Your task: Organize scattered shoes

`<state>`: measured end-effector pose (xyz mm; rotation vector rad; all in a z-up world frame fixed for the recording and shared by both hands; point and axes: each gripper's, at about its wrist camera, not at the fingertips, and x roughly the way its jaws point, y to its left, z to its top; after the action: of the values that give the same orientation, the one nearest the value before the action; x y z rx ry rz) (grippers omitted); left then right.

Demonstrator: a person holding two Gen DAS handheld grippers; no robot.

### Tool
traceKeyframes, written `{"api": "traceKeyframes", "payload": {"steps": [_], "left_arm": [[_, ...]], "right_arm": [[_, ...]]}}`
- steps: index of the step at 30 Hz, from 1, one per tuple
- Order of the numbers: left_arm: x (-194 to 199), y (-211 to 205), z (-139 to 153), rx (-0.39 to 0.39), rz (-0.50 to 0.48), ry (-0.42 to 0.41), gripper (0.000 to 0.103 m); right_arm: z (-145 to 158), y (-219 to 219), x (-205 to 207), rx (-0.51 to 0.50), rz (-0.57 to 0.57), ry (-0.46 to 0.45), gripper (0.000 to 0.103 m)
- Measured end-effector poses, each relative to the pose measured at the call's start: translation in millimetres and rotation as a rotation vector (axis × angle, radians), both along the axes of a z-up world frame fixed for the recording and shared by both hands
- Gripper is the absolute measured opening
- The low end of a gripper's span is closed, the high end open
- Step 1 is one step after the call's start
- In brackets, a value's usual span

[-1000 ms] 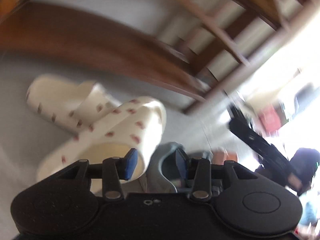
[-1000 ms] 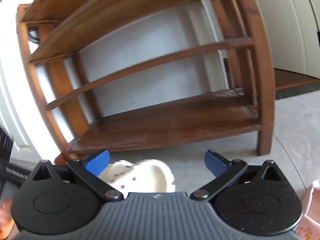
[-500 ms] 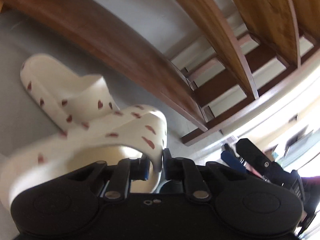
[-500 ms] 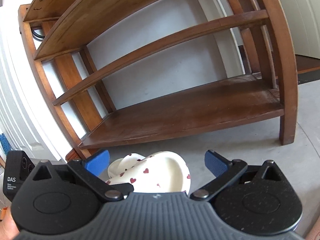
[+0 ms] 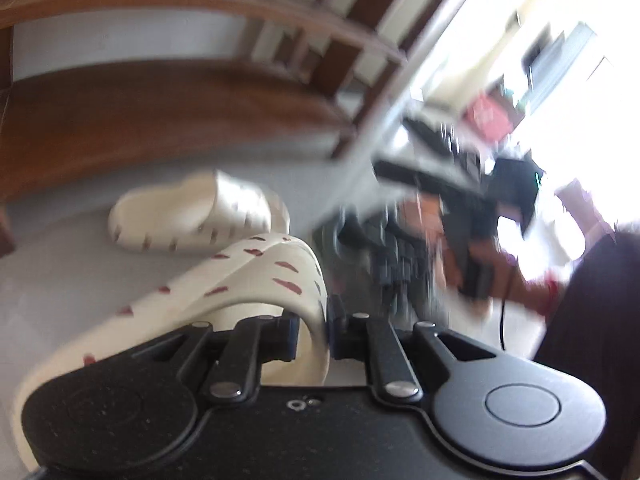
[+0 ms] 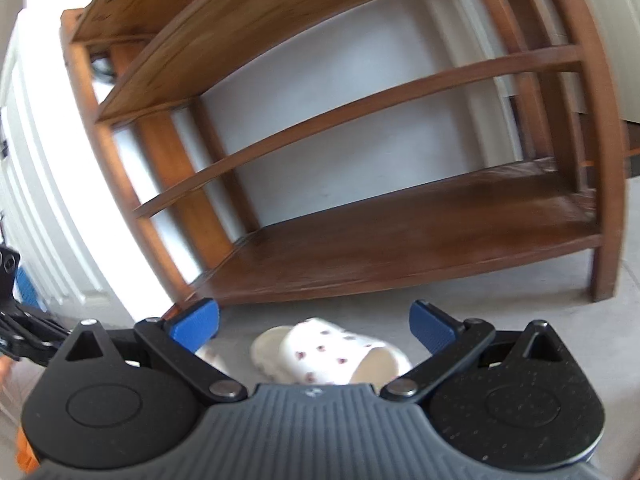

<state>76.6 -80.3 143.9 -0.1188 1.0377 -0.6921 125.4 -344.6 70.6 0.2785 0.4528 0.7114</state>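
Held slipper (image 5: 256, 280): cream slide with red heart marks, now clamped by its strap in my left gripper (image 5: 310, 332). A second ago those jaws stood apart around the strap; they have since shut on it and the shoe has come up off the floor, tilted, view blurred from the swing. The log hints the jaws are easing open a touch, but the pads still pinch the strap. So pickup is done, I judge; placing on the shelf comes next. Its mate, the second slipper (image 6: 332, 354), lies on the grey floor (image 6: 500, 300) just before the wooden shoe rack (image 6: 400, 224), bottom shelf bare. My right gripper (image 6: 314, 320) hangs wide open above that one, holding nothing.
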Motion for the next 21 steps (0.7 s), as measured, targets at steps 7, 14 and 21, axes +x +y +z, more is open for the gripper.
{"api": "traceKeyframes", "payload": {"steps": [7, 14, 21], "left_arm": [[-68, 17, -33, 0.022, -0.193, 0.147, 0.014], [-99, 26, -78, 0.148, -0.473, 0.279, 0.020], [-84, 41, -76, 0.309, -0.577, 0.225, 0.023]], "right_arm": [[-3, 56, -25, -0.030, 0.124, 0.047, 0.103], [-9, 94, -52, -0.106, 0.210, 0.077, 0.103], [-11, 104, -57, -0.148, 0.233, 0.086, 0.103]]}}
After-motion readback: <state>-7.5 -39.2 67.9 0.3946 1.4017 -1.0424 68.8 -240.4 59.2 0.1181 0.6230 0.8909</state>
